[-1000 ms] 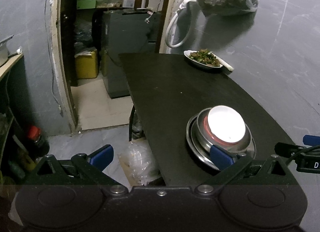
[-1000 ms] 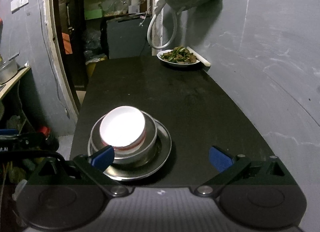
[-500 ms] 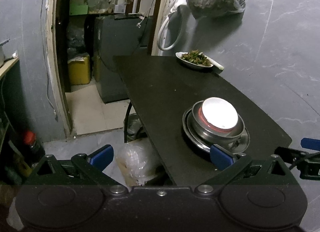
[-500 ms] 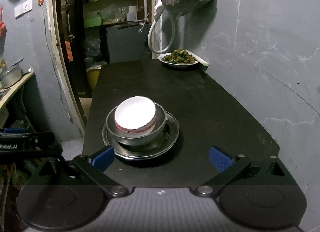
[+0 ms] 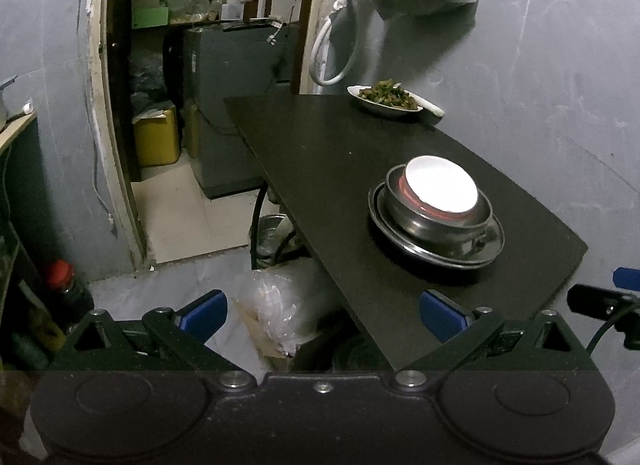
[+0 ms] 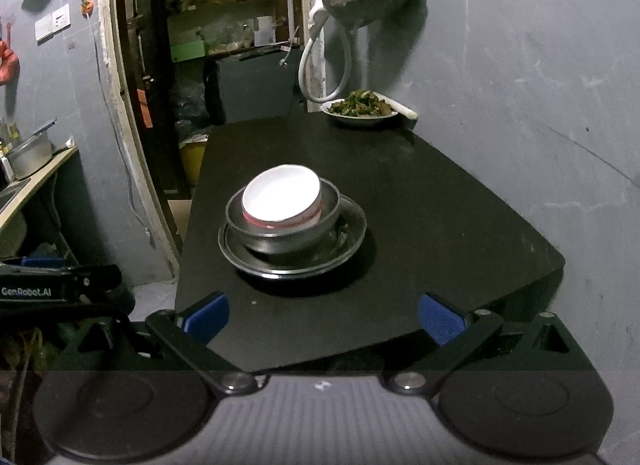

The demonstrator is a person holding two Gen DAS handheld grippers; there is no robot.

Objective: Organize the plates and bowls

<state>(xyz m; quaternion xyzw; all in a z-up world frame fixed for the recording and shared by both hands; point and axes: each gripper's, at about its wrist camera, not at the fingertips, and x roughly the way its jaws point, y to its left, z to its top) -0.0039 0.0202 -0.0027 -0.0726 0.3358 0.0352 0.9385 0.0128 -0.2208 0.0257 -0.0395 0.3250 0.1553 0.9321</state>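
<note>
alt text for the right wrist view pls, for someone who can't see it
A white bowl sits inside a metal bowl on a metal plate, stacked on a black table. The open, empty right gripper hangs at the table's near edge. A plate of cooked greens stands at the far end by a grey wall.

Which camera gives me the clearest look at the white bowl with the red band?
Right wrist: the white bowl with the red band sits near centre, its side band visible. Left wrist shows it further right, mostly a glaring interior with only a sliver of red.
</note>
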